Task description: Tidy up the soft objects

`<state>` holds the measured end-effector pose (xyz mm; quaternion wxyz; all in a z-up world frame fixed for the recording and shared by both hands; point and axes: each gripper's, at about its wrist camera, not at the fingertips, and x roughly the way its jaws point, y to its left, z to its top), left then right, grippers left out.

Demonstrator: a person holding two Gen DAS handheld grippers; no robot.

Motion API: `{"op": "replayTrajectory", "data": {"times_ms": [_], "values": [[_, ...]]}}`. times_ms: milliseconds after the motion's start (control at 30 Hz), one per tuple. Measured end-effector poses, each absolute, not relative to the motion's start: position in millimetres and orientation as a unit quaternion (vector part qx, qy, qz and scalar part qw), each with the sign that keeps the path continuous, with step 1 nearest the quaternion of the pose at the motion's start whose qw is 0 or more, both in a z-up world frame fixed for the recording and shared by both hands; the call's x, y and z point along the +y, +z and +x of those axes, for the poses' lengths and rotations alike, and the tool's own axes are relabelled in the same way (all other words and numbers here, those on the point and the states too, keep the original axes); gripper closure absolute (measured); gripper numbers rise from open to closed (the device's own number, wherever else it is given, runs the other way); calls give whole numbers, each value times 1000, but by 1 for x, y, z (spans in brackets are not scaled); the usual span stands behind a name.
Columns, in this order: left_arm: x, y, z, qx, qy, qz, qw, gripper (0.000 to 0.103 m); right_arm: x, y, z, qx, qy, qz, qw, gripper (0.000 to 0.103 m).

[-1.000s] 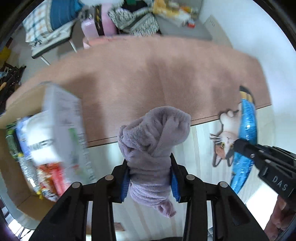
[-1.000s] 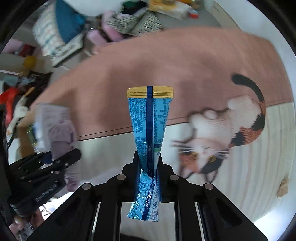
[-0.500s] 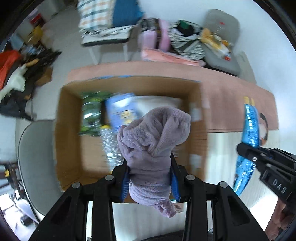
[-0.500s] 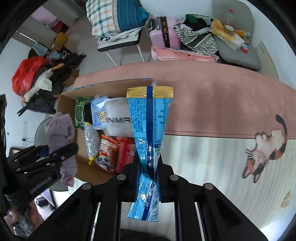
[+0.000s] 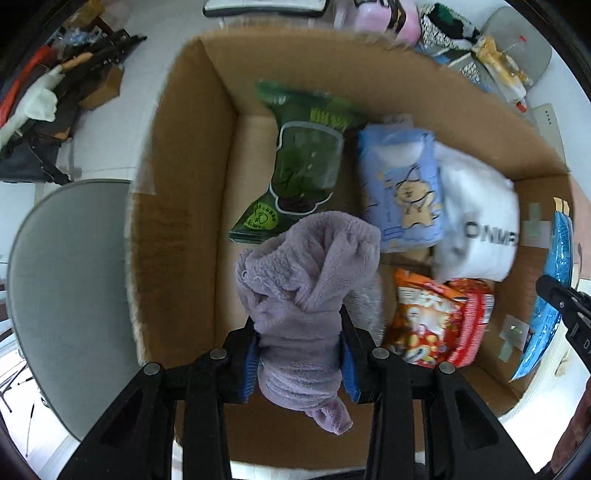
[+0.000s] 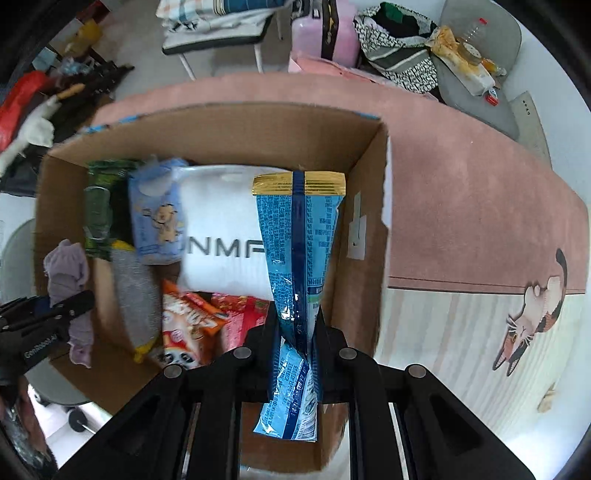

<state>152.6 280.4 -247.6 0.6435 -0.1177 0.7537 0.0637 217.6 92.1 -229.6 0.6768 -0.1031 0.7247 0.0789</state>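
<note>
My left gripper [image 5: 298, 350] is shut on a lilac fleece cloth [image 5: 306, 280] and holds it over the left part of an open cardboard box [image 5: 177, 206]. It also shows at the left of the right wrist view [image 6: 66, 273]. My right gripper [image 6: 298, 332] is shut on a blue snack packet [image 6: 299, 236] with a gold top, held above the box's [image 6: 365, 229] right side. The packet shows at the right edge of the left wrist view [image 5: 554, 291]. The box holds a green bag [image 5: 299, 166], a light blue pack [image 5: 402, 195], a white pack [image 5: 476, 221] and red-orange snack bags [image 5: 436, 325].
A pink rug [image 6: 461, 192] lies behind and right of the box, with a cat-print mat [image 6: 528, 321] on pale floor. A grey chair seat [image 5: 70, 295] stands left of the box. Chairs with clothes, a pink case [image 6: 328, 29] and clutter lie beyond.
Both grippers have swung left from over the rug and moved closer to the box, which now fills both views. Each still holds its item.
</note>
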Motion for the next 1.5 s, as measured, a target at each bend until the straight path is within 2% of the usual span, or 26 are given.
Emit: {"op": "replayTrajectory", "data": {"times_ms": [133,167,200,267,333,400,633,667,733,767,800,867,1267,1500], "values": [[282,-261,152,770,65,-116,624,66,93,-248,224,738,67,-114,662,82],[282,-263,152,772,58,-124,620,62,93,-249,225,740,68,-110,661,72],[283,-263,152,772,53,-130,620,54,95,-250,226,739,65,-107,661,55],[284,-259,153,765,48,-128,630,45,95,-247,226,737,69,-98,665,39],[283,-253,154,759,47,-126,637,38,94,-243,226,737,68,-93,666,36],[283,-245,155,752,50,-126,645,37,95,-240,226,734,70,-95,669,28],[274,-217,152,735,50,-124,664,37,95,-230,214,736,78,-77,669,25],[273,-213,151,733,48,-122,667,37,96,-230,212,736,80,-74,668,22],[268,-208,145,727,54,-113,675,24,97,-227,203,735,83,-71,669,13],[271,-207,142,723,57,-111,679,9,98,-226,199,733,85,-71,671,8],[270,-204,139,719,62,-105,684,5,99,-226,196,733,87,-69,671,6],[270,-201,134,713,67,-100,691,5,99,-226,188,737,97,-53,666,0],[267,-183,112,688,86,-110,712,5,97,-206,162,714,84,-62,693,0],[249,-126,82,646,84,-110,751,5,86,-140,132,663,85,-69,741,0]]}}
